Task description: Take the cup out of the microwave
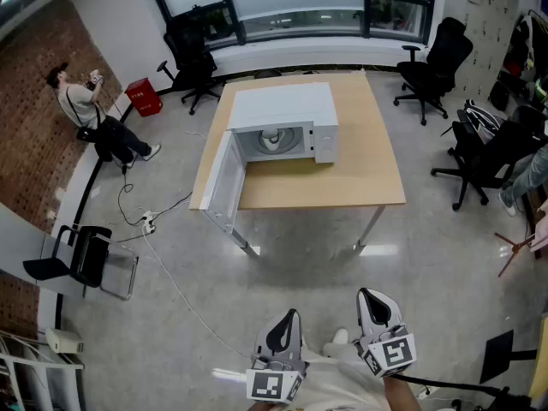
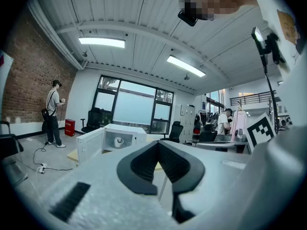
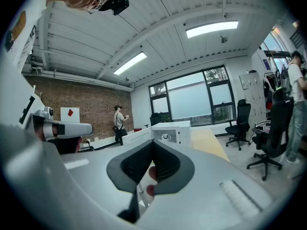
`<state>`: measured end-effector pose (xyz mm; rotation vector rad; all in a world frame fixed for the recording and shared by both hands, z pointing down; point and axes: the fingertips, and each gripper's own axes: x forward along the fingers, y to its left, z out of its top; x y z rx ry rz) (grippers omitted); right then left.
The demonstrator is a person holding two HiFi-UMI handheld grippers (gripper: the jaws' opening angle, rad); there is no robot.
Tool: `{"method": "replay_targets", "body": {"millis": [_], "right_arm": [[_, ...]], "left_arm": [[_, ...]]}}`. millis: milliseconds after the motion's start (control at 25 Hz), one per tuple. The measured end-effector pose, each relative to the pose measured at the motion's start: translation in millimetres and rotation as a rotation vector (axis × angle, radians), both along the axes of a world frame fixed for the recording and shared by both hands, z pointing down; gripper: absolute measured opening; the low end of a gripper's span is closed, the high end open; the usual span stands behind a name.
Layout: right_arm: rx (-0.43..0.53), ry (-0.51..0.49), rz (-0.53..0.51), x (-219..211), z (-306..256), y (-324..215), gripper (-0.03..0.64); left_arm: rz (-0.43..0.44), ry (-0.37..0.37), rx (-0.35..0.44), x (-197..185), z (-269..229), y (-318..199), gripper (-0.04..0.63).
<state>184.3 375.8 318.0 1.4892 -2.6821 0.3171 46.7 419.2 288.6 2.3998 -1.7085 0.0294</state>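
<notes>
A white microwave (image 1: 287, 118) stands on a wooden table (image 1: 360, 182) well ahead of me, its door (image 1: 220, 182) swung open to the left. A white cup (image 1: 271, 139) sits inside on the turntable. Both grippers hover over the floor, far short of the table. My left gripper (image 1: 291, 317) is shut with nothing in it, and my right gripper (image 1: 370, 296) is shut and empty too. The left gripper view shows the microwave (image 2: 125, 134) and cup (image 2: 119, 141) beyond the left gripper (image 2: 157, 143). In the right gripper view, the microwave (image 3: 169, 128) and cup (image 3: 166, 137) lie past the right gripper (image 3: 152, 143).
Black office chairs (image 1: 193, 62) (image 1: 437, 62) (image 1: 484, 157) stand around the table. A person (image 1: 94, 118) stands by the brick wall at left, near a red box (image 1: 144, 97). A cable (image 1: 171, 289) runs across the floor, and a black chair (image 1: 81, 255) sits at left.
</notes>
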Motion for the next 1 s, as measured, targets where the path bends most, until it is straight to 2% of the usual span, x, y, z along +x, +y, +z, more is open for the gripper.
{"method": "replay_targets", "body": {"millis": [280, 360, 560, 800, 1000], "right_arm": [[-0.007, -0.001, 0.009, 23, 6, -7, 0.005], [-0.01, -0.013, -0.016, 24, 7, -9, 0.005], [-0.035, -0.077, -0.084, 28, 4, -16, 0.006], [-0.018, -0.051, -0.118, 42, 16, -24, 0.006], [-0.043, -0.043, -0.148, 45, 24, -37, 0.006]], "left_arm": [[-0.006, 0.004, 0.004, 19, 1, -7, 0.002], [-0.021, 0.015, 0.009, 23, -2, -10, 0.002], [-0.033, -0.014, -0.005, 34, -2, -14, 0.002], [-0.077, -0.017, -0.018, 47, 12, -9, 0.002], [-0.102, -0.026, -0.037, 47, 15, -20, 0.002]]}}
